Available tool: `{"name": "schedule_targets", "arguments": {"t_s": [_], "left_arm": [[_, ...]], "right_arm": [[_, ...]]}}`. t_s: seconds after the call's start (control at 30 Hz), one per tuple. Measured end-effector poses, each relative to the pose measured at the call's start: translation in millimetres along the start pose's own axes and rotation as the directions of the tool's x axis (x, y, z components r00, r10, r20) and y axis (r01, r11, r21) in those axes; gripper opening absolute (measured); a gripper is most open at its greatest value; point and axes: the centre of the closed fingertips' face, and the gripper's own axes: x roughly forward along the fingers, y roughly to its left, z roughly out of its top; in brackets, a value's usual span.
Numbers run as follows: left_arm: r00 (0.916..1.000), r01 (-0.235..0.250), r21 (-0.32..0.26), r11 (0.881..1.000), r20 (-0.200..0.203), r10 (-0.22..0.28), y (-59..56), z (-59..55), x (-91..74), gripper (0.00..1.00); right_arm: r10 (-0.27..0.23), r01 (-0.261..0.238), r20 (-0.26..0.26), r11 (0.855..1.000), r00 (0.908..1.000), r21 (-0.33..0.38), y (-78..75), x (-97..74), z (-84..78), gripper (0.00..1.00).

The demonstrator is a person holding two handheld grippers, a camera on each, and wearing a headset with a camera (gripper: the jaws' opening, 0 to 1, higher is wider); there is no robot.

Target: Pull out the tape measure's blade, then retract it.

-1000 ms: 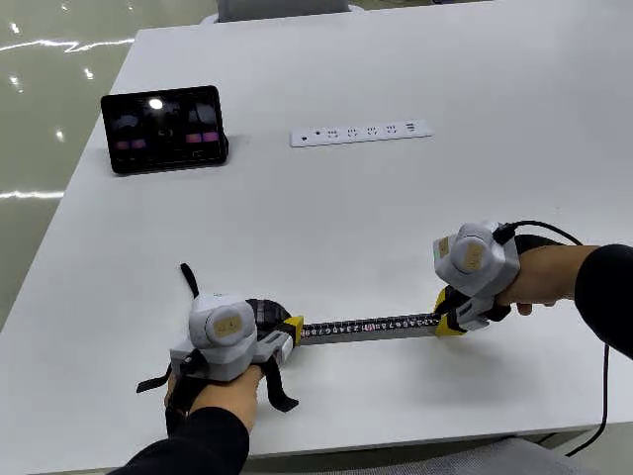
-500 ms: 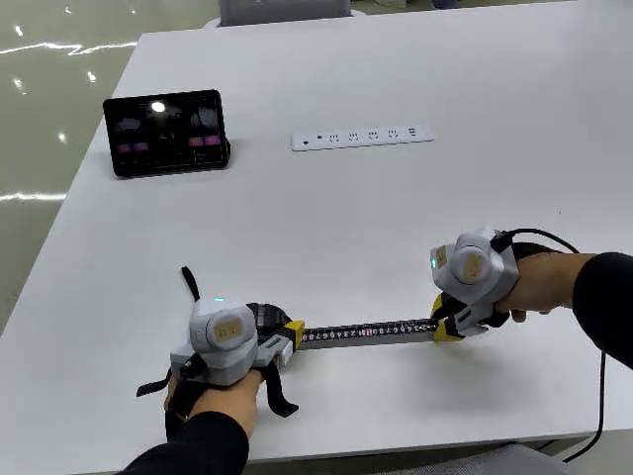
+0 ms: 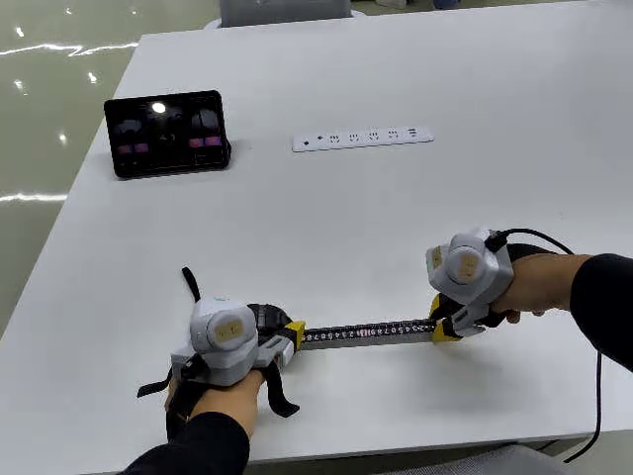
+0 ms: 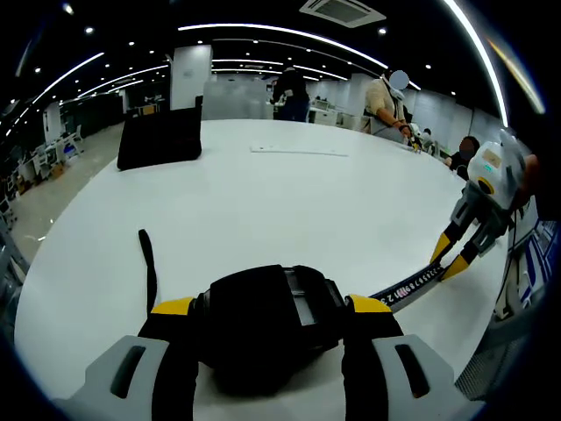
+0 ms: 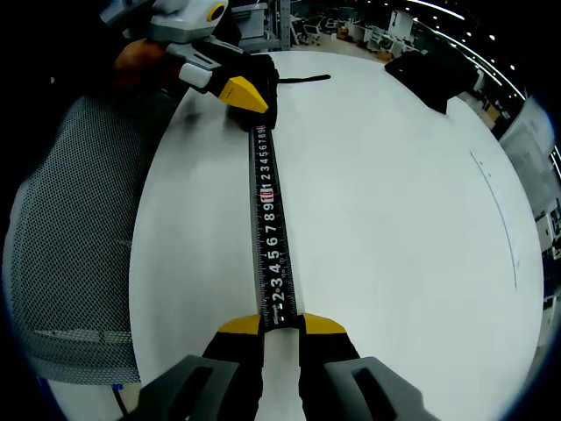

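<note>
Black tape measure (image 4: 263, 338) in left gripper (image 4: 272, 305), blade (image 5: 268, 219) in right gripper (image 5: 281, 324)

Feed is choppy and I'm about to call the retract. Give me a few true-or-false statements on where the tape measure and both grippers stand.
1. The left gripper is clamped on the tape measure case. True.
2. The blade is fully wound in. False: it stretches along the table from the case to the right gripper.
3. The right gripper pinches the blade's free end. True.
4. The power strip lies across the blade. False: it lies well apart, further back on the table.
</note>
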Motion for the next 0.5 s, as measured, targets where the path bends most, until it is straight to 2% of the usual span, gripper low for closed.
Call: {"name": "schedule_targets", "arguments": {"t_s": [0.13,0.5], "left_arm": [[1.0000,0.000,0.001,1.000,-0.001,0.000,0.1,-0.6,-0.5,0.62],[1.0000,0.000,0.001,1.000,-0.001,0.000,-0.3,-0.9,-0.6,0.62]], "right_arm": [[-0.003,0.003,0.006,1.000,1.0000,0.015,0.7,0.2,1.6,0.11],[0.001,-0.001,0.001,1.000,1.0000,-0.003,1.7,1.2,4.5,0.11]]}}
